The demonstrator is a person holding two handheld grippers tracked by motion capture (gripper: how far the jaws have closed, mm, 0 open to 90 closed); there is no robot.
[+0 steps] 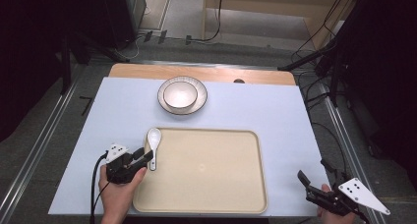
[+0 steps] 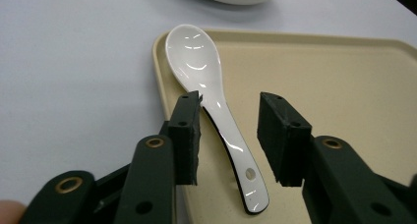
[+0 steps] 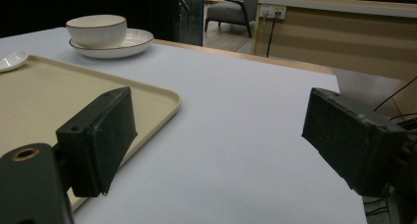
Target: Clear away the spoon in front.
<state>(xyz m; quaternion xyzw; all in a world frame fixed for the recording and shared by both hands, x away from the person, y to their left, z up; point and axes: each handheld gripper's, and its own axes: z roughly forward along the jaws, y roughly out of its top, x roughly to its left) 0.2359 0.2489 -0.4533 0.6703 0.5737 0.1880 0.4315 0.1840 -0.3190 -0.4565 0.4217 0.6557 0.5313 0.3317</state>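
The work in hand looks to be the white spoon (image 2: 216, 111), which lies inside the beige tray (image 1: 211, 189) along the tray's left rim, its bowl tucked into the tray's far-left corner. The left gripper (image 1: 142, 156) sits at the spoon's handle end with its fingers (image 2: 187, 135) spread, one on each side of the handle and clear of it, so nothing is gripped; judging from that, the spoon is either just about to be taken up or just set down, and the pictures do not settle which. The spoon's long axis runs roughly parallel to the tray's left rim: the bowl points away from the person, toward the white bowl (image 1: 180, 94) standing on its plate (image 1: 200, 97) beyond the tray's far edge, and the handle, with its small hole, points back toward the person's hand. The hollow of the spoon faces up. The right gripper (image 1: 314, 187) hangs off the tray's near-right corner, over the bench (image 1: 295, 116), its fingers (image 3: 103, 135) wide apart and holding nothing. The bowl and plate are untouched, well apart from both grippers, and the rest of the tray is bare.
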